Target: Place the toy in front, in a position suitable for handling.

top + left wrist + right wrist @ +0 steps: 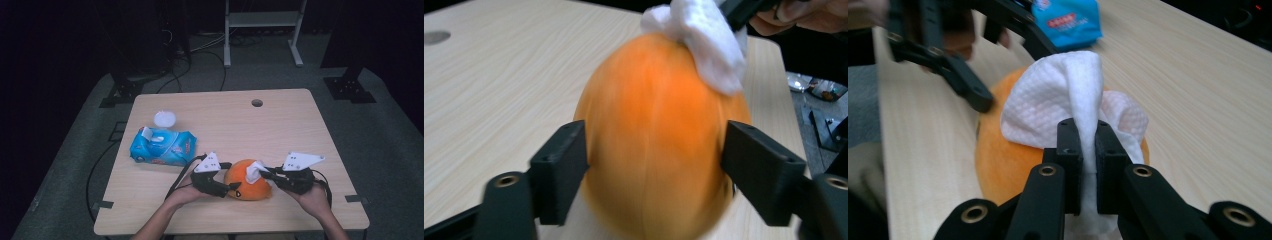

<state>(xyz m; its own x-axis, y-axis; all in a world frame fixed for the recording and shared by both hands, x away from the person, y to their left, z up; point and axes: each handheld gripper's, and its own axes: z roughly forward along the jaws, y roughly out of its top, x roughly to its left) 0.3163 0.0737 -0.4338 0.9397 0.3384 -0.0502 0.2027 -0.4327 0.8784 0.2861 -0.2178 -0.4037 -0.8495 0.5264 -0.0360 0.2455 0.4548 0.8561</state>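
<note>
Wipe on the orange ball

Ball (248, 181) sits low in the frame's middle on my desk (280, 125). My left hand-held gripper (231, 187) straddles it, jaws apart. My right hand-held gripper (264, 173) pinches the white wipe (255, 170) against its top.

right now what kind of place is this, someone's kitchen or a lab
Most likely a lab or recording room, not a kitchen: a bare wooden table with a cable hole stands on grey floor against dark surroundings, with cables on the floor and a white metal frame behind.
</note>
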